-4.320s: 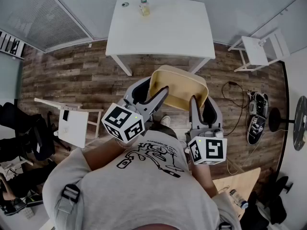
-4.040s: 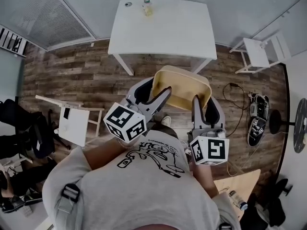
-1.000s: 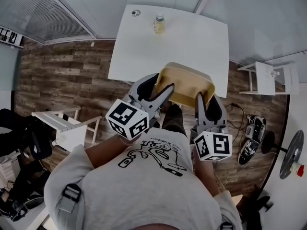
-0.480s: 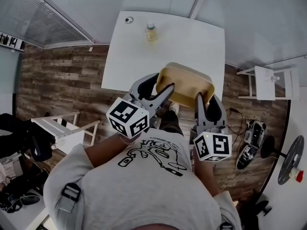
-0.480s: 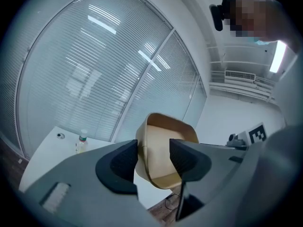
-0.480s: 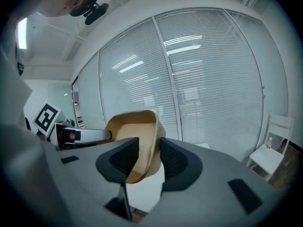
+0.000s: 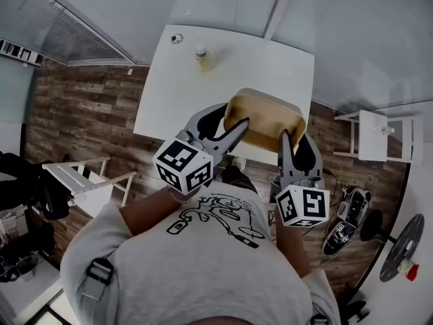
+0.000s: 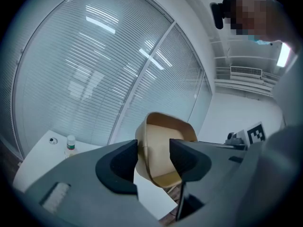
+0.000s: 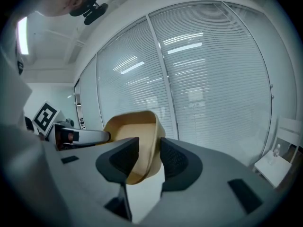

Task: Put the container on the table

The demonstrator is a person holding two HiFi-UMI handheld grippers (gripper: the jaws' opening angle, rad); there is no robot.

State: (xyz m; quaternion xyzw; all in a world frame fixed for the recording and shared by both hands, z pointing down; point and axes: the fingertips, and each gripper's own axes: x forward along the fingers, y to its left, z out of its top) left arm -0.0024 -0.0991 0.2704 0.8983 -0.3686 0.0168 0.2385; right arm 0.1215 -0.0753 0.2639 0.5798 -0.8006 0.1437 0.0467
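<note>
**Both grippers clamping the tan container over the table's near edge**

I am holding the tan container (image 7: 265,116) between my two grippers at the middle of the head view, its open side facing up. My left gripper (image 7: 237,125) is gripping the container's left wall: in the left gripper view that wall is running down between the two jaws, which are pressing on it from either side. My right gripper (image 7: 284,138) is pinching the right wall the same way, one jaw inside the container and one outside.

The container is hanging over the near edge of the white table (image 7: 176,93), which is filling the upper middle of the head view. I cannot tell whether its base is touching the tabletop. A small bottle (image 7: 201,58) is standing near the table's far edge, well apart from the container.
</note>
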